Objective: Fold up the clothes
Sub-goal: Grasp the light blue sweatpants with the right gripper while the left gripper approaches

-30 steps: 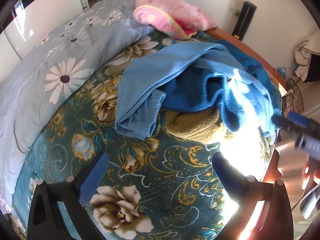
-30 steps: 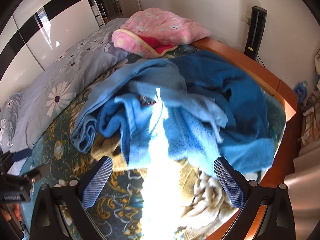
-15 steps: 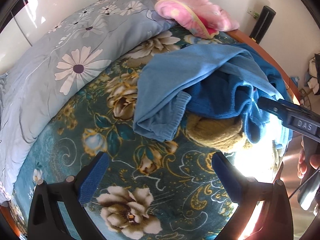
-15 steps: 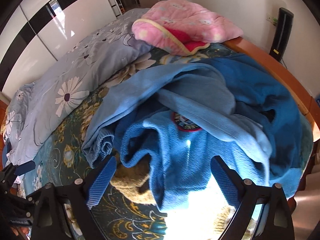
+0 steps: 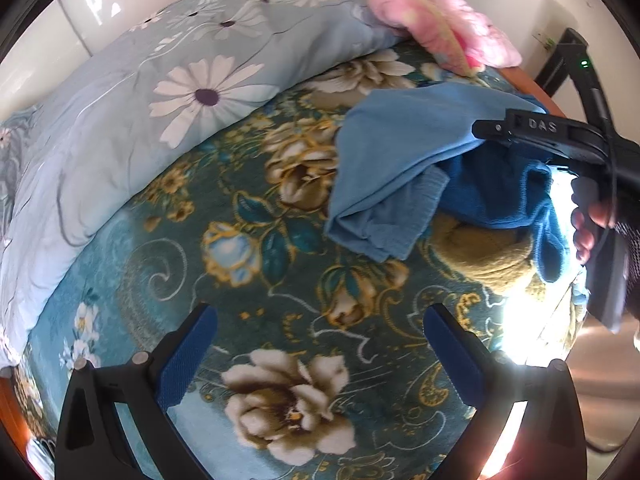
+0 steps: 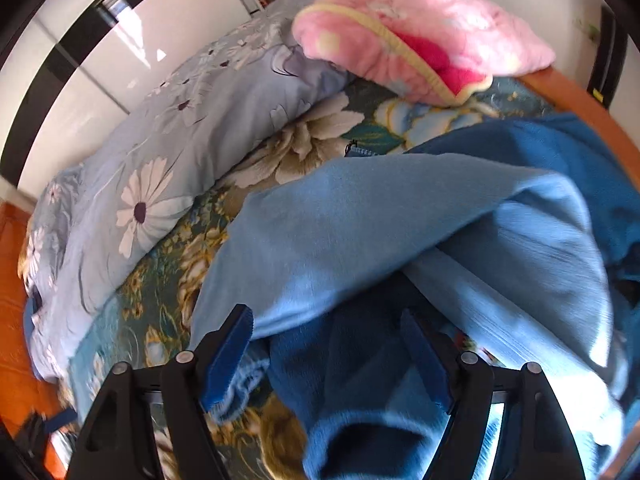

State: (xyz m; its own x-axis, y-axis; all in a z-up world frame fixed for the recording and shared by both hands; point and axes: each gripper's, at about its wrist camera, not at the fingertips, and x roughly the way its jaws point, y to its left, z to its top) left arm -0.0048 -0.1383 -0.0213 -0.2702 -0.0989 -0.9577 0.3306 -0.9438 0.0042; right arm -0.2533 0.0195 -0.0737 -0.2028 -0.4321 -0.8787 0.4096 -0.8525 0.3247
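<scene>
The bed (image 5: 280, 280), covered by a teal blanket with gold and cream flowers, is filling most of both views. A pale blue duvet (image 5: 140, 120) with white daisies is lying along its far side, and a folded pink blanket (image 6: 420, 28) is sitting at the far end, near the orange wooden bed frame (image 6: 580, 96).

The blue clothes (image 6: 380, 232) are lying in a crumpled heap on the floral blanket, toward the frame-side edge of the bed. A light blue garment (image 5: 400, 152) is draping over the top of the heap, with a darker blue fleece (image 5: 500, 192) bunched beneath it, and a tan knitted piece (image 5: 480, 248) is poking out from under both.

The right tongs (image 6: 326, 356) are hanging spread apart right at the heap, their blue pads (image 6: 230, 356) on either side of a dark blue fold; whether the pads are touching the cloth cannot be told. In the left wrist view these tongs are reaching in over the heap from the right.

The left tongs (image 5: 320, 352) are hanging spread wide above bare floral blanket, well apart from the heap and holding nothing.
</scene>
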